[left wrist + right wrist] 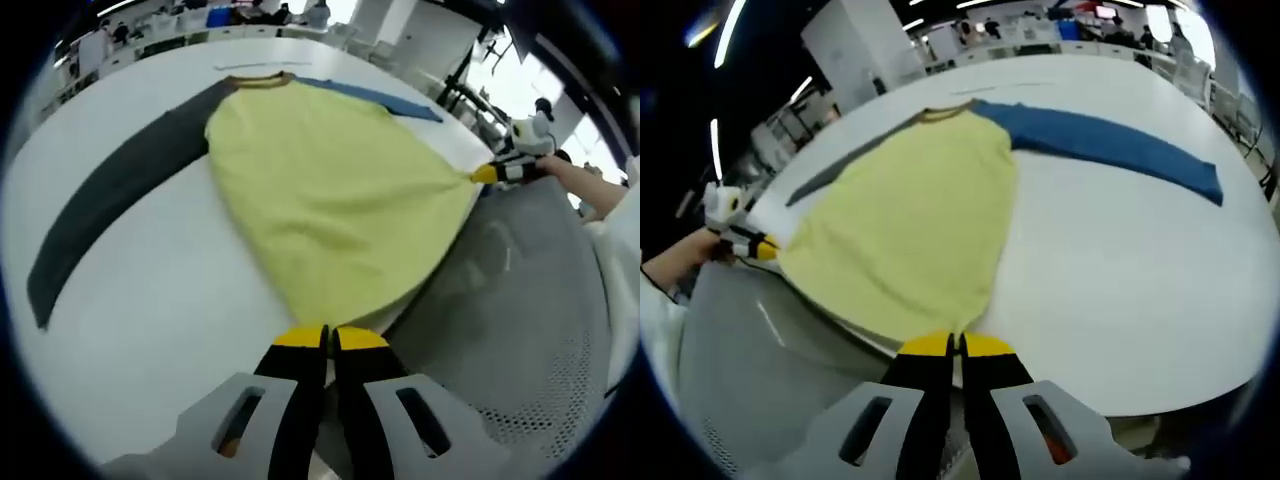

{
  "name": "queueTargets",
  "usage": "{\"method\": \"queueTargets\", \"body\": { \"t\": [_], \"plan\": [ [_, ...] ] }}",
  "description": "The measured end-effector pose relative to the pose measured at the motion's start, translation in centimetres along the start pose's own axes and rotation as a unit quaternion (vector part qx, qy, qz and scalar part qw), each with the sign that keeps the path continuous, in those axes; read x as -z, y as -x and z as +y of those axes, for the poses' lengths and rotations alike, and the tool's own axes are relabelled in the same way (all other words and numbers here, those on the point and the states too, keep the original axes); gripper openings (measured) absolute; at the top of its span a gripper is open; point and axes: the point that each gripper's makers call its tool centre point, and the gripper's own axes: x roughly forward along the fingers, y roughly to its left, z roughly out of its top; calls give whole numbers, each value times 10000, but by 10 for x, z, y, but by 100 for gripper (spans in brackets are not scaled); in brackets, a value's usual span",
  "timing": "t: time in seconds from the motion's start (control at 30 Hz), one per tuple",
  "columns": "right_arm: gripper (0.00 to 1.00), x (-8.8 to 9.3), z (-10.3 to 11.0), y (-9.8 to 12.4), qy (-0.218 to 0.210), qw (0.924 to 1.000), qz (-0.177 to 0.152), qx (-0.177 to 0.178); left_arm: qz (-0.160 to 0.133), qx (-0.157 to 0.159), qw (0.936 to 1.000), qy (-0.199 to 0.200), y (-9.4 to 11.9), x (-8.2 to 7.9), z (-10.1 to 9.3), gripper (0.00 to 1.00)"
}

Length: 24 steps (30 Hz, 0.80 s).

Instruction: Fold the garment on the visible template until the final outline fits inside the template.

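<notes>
Item: long-sleeved garment spread on a white table, hem held at two corners.

White table, large and round-edged, carries the garment laid flat: yellow body, dark grey sleeve stretched to one side, blue sleeve to the other, collar at the far end. The hem lies at the table's near edge. Left gripper, yellow-tipped jaws pressed together, pinching one hem corner; right gripper likewise pinching the opposite corner. A hand backs the left gripper; its hold there looks tight, though small and distorted.
</notes>
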Motion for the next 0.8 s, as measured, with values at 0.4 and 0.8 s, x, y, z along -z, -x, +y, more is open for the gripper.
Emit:
{"method": "queueTargets", "body": {
  "t": [0.4, 0.8],
  "plan": [
    [4, 10, 0, -4, 233, 9992, 331, 43, 209, 45, 9998, -41, -5, 9, 2, 0],
    [4, 14, -1, -7, 385, 9973, 611, 106, 437, 36, 9988, -227, -8, 15, 1, 0]
  ]
}}
